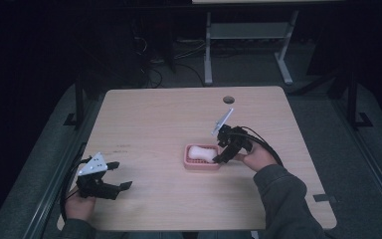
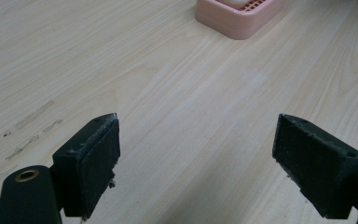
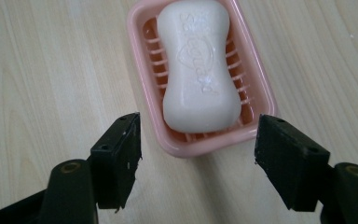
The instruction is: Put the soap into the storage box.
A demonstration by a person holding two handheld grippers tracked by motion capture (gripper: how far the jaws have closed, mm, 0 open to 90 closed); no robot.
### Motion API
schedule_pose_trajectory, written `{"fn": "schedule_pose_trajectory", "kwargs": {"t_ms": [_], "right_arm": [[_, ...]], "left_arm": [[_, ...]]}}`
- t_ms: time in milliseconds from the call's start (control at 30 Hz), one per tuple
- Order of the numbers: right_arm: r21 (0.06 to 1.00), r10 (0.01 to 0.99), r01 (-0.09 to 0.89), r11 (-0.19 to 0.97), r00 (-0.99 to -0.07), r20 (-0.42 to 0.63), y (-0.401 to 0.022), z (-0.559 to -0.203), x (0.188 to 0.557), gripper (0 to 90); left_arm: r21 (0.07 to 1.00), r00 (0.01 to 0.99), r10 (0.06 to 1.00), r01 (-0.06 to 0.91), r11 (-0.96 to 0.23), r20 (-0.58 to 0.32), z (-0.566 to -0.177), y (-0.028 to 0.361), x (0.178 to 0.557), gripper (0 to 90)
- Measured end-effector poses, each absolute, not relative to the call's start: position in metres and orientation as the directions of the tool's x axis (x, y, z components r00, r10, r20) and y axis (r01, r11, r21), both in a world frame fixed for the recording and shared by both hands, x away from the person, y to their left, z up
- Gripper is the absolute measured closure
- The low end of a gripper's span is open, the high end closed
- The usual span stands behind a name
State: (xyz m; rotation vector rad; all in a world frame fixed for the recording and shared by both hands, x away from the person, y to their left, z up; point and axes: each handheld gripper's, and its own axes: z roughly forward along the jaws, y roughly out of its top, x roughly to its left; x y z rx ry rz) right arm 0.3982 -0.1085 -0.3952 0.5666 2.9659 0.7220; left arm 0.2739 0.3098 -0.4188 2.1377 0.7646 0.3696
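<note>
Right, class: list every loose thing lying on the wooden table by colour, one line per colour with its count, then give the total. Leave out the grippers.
White: 1, the soap bar, lying in the dish.
Pink: 1, the slotted soap dish, flat on the table.
Total: 2

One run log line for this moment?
soap: in pink dish | right gripper: open, beside dish | left gripper: open, apart
</note>
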Motion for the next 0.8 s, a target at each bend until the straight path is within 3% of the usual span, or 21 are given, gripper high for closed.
{"fn": "schedule_pose_trajectory", "kwargs": {"t_ms": [800], "right_arm": [[0.491,0.386,0.359,0.794,-0.921,0.049,-0.134,-0.400,0.380,29.1]], "left_arm": [[0.776,0.777,0.630,0.396,-0.491,0.002,-0.420,0.308,0.274,14.8]]}}
